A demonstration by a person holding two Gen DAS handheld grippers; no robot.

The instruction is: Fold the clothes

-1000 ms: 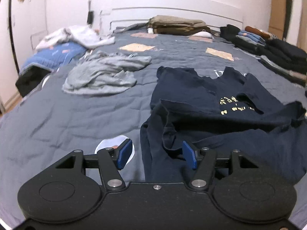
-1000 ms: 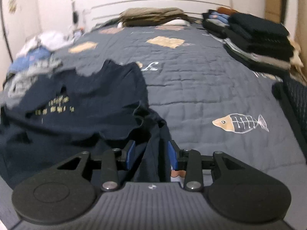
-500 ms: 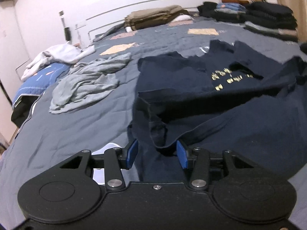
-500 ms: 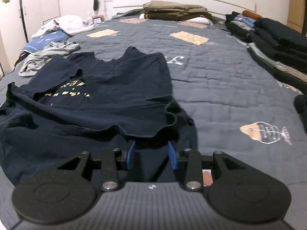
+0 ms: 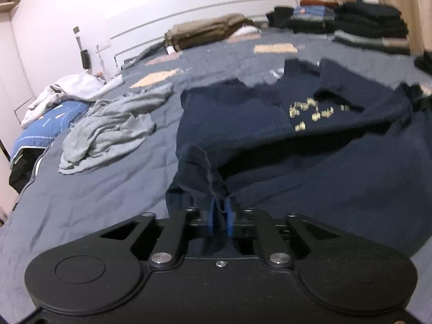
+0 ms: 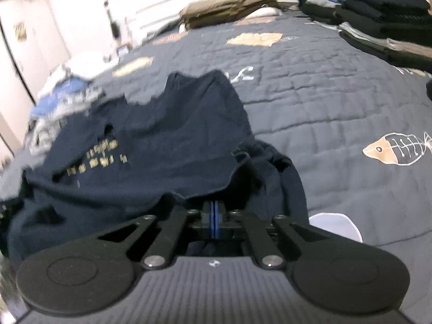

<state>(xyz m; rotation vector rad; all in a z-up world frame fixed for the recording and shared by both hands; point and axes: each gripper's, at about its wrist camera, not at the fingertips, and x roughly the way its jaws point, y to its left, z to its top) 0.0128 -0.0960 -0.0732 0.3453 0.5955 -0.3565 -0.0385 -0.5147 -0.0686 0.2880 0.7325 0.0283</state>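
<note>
Jaws of left gripper point(image 5: 219, 213) pinched shut on a bunched hem fold of navy T-shirt point(image 5: 270, 124), spread rumpled on quilted bed point(image 5: 89, 189); gold chest print blurred, unreadable. Right gripper point(image 6: 214, 217) clamped shut on the shirt's point(image 6: 189, 135) other hem corner.

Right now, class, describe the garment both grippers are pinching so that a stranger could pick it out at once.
On the grey-blue quilted bedspread, look nearest the cameras, right of the crumpled grey garment. There lies the navy T-shirt, its near hem pinched by the left gripper and the right gripper. Only it carries small gold lettering on the chest.
</note>
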